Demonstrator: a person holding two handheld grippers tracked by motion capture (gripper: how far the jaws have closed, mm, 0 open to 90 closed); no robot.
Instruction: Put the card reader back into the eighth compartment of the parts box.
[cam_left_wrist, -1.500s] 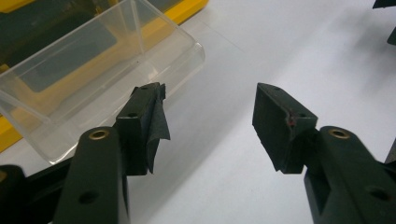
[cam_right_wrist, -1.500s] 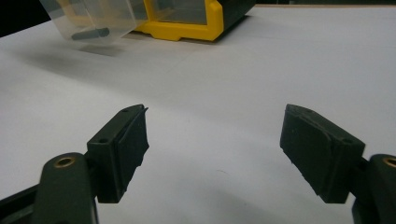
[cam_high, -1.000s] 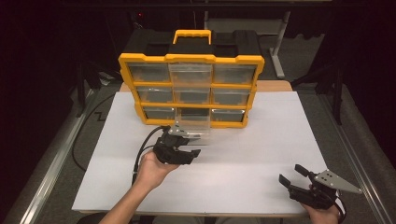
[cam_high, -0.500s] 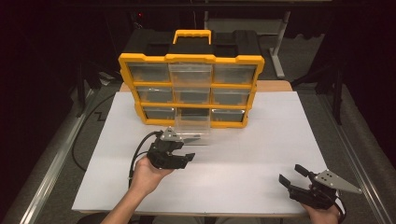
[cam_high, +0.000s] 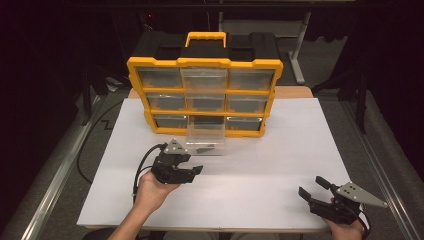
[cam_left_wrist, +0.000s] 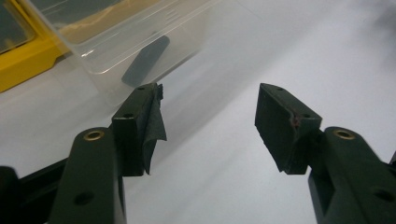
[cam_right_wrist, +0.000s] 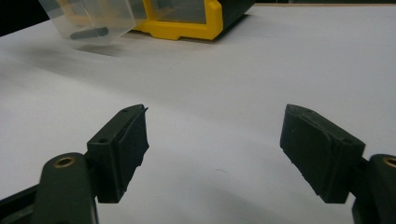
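Withdrawn from the clear drawer (cam_high: 205, 136), which juts from the yellow organizer's (cam_high: 204, 95) bottom row, the left hand-held gripper (cam_high: 191, 171) has just been opening, jaws wide and empty; the unsupported drawer may tip out, spilling its dark part (cam_high: 205, 148).

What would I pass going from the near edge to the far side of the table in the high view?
Right gripper → left gripper → clear drawer pulled out on the white table → yellow organizer, its handle farthest.
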